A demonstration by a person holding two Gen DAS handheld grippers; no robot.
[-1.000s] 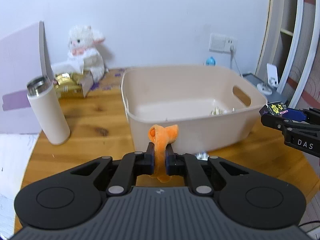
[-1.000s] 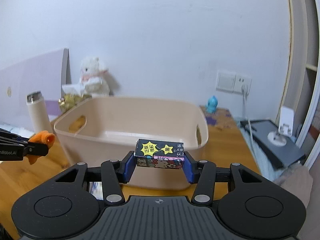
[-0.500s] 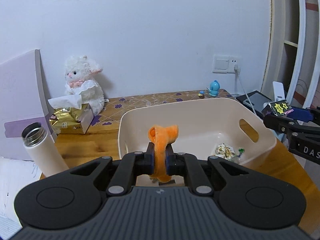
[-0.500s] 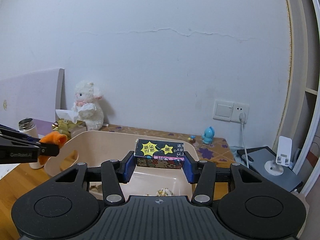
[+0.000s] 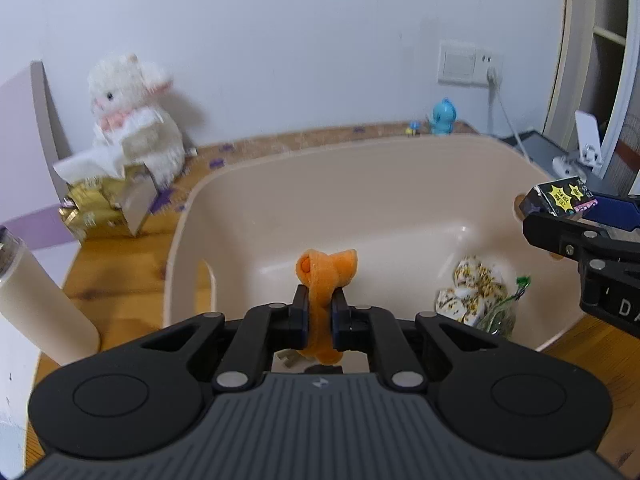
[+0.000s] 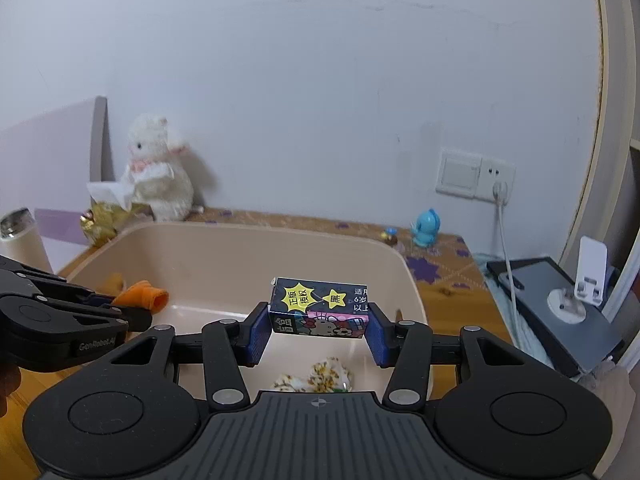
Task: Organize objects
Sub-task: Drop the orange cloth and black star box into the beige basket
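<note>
Left tool [image 5: 320, 316] pinches orange toy [image 5: 326, 276] (above beige bin [image 5: 400, 184]).

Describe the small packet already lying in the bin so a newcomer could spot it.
Find the big beige bin on the wooden table. On its floor, at the right end, lies a clear packet of white, gold-speckled sweets, the only thing resting in the bin.

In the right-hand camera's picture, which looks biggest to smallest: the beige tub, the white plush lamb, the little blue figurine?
1. Beige tub, by far the largest.
2. White plush lamb.
3. Blue figurine, smallest.
The lamb and figurine stand similarly far back by the wall, so that order seems trustworthy.
</note>
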